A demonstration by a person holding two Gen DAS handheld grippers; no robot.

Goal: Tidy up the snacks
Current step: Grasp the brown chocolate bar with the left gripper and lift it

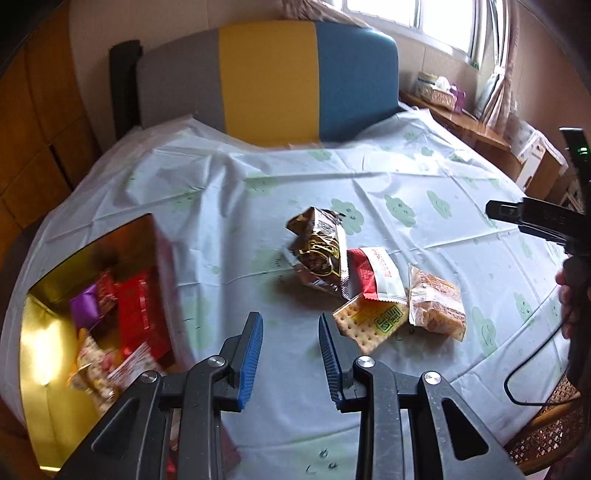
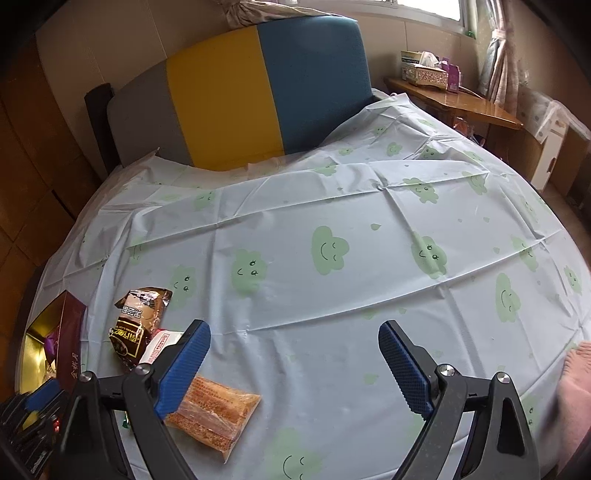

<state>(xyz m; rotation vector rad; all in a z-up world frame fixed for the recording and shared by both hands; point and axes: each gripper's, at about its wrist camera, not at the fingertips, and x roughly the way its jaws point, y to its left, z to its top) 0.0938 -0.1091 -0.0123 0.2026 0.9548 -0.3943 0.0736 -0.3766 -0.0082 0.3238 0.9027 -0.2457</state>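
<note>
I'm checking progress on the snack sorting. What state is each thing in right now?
Left gripper: open, empty.
Right gripper: wide open, empty.
Gold box: open, snacks inside.
Brown packet: on tablecloth, sealed.
Red-white packet: on table.
Cracker packet: on table.
Orange packet: on table.

Daylight is coming in through the window [image 1: 417,14] at the upper right, lighting the tablecloth [image 1: 369,177] evenly and softly. The gold box [image 1: 40,332] is throwing back a bright glare in the left wrist view, and its contents are smearing with motion blur. Both fisheye pictures are bending strongly and darkening toward the corners. Shadows under the snacks [image 1: 325,258] are staying faint.
</note>
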